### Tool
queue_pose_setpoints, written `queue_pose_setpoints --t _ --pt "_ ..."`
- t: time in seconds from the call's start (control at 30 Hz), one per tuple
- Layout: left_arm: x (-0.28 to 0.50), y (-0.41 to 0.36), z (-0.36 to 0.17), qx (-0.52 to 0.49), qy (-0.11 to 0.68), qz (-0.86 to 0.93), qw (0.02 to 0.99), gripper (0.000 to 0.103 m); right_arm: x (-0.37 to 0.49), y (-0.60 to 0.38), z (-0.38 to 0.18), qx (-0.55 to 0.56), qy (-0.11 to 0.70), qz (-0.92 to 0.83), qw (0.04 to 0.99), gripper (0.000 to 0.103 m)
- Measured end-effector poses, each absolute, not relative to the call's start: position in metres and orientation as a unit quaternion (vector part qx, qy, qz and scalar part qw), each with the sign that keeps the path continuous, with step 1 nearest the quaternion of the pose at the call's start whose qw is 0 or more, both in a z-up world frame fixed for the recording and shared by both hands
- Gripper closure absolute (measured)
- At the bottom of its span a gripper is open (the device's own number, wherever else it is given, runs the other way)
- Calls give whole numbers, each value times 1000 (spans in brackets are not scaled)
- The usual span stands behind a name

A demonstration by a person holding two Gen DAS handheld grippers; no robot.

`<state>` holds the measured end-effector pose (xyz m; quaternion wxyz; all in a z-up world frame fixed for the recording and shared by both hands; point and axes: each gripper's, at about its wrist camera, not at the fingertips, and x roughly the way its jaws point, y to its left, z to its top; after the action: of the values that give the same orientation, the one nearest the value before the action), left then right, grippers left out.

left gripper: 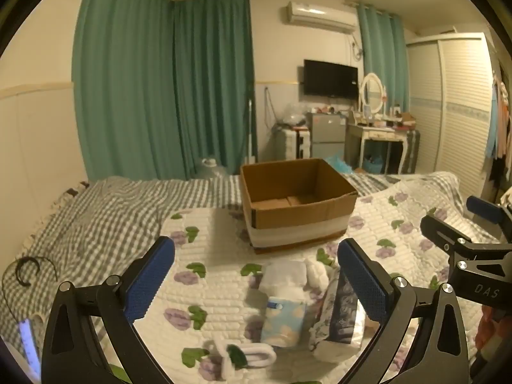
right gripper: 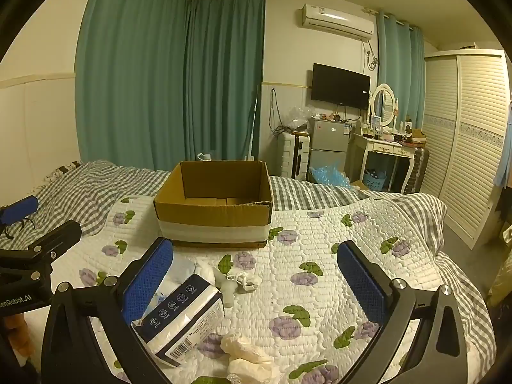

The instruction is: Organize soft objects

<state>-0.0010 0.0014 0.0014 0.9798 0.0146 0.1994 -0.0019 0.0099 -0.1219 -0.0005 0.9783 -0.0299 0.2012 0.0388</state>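
The tissue pack [right gripper: 182, 316] lies on the floral quilt [right gripper: 336, 256] among other soft items, near the empty cardboard box [right gripper: 214, 214]. Both the left gripper [left gripper: 256, 275] and right gripper [right gripper: 256, 275] are held apart, empty. The pack is best squeezed gently across its short sides.

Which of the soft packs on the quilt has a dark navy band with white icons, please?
The tissue pack beside the right tongs' left finger; the light blue pack has pale shapes instead.

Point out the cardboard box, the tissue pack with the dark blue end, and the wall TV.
cardboard box [right gripper: 211, 214]: right wrist view, front wall.
tissue pack [right gripper: 182, 320]: right wrist view, top face.
wall TV [right gripper: 340, 86]: right wrist view, screen centre.
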Motion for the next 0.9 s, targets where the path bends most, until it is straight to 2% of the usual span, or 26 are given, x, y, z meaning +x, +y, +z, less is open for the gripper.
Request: queue_pose_setpoints --t 0.9 --pt "-1 7 -1 16 199 3 980 0 11 -123 1 -29 204 39 978 0"
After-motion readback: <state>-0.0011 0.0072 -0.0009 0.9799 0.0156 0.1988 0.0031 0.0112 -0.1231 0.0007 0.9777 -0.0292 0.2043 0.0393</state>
